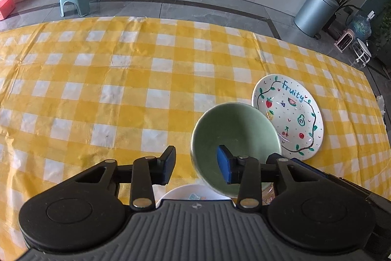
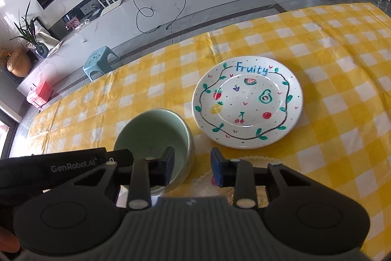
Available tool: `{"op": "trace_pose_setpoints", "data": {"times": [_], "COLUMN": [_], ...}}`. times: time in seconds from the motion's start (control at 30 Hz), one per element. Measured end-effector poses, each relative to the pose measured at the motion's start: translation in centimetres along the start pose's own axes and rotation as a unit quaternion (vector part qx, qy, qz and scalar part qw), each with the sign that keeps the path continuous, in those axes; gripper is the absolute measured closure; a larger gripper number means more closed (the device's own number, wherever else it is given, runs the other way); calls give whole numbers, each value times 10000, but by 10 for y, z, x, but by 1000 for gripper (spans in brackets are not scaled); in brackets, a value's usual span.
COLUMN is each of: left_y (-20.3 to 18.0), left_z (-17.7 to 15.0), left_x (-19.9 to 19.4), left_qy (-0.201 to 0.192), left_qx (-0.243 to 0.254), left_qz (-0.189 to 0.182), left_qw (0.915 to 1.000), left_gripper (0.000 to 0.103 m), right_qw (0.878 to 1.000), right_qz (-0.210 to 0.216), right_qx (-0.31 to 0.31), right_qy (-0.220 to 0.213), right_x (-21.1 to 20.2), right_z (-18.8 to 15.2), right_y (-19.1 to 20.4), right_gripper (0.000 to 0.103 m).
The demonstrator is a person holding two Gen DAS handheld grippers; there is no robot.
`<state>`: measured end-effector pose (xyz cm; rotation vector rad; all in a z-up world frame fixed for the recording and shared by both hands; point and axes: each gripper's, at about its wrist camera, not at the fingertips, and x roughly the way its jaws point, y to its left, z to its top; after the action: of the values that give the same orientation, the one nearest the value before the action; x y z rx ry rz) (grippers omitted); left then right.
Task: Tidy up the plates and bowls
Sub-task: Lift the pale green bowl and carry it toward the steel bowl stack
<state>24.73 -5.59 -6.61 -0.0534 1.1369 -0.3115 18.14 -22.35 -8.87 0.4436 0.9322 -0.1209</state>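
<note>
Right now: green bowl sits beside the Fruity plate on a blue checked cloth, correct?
Not quite: the cloth is yellow and white checked, not blue. The right wrist view shows it, with the green bowl beside the Fruity plate as you said.

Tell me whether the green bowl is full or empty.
Empty. Both wrist views look into the green bowl, showing only its bare, pale green inner wall and floor, nothing inside except a gripper finger dipping over its rim.
</note>
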Motion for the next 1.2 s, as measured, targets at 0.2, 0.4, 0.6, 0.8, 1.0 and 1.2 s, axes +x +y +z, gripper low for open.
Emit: {"op": "trace_pose_setpoints", "data": {"times": [0.2,0.4,0.6,0.8,1.0,1.2], "left_y": [-4,-6,-6,-9,-10,-12], "left_z": [1,0,0,-1,-3,-14], "left_x": [12,22,24,19,3,-23], "left_qy": [111,163,151,80,-35,-202], "left_qx": [31,113,101,107,138,121], "left_qz": [-43,80,151,196,201,191], "left_qw": [9999,9998,9997,9997,9997,9995], "left_gripper": [74,88,93,95,96,96], "right_qw": [9999,9997,9997,9995,9995,9995], "right_qz": [-23,42,46,14,83,181], "right_qx": [3,65,4,167,188,219], "right_qy": [105,217,227,284,233,116], "right_x": [14,26,34,32,22,-4], "right_z": [2,1,1,0,-2,-8], "right_y": [1,-1,3,2,2,7], "right_gripper": [81,84,90,92,93,93]}}
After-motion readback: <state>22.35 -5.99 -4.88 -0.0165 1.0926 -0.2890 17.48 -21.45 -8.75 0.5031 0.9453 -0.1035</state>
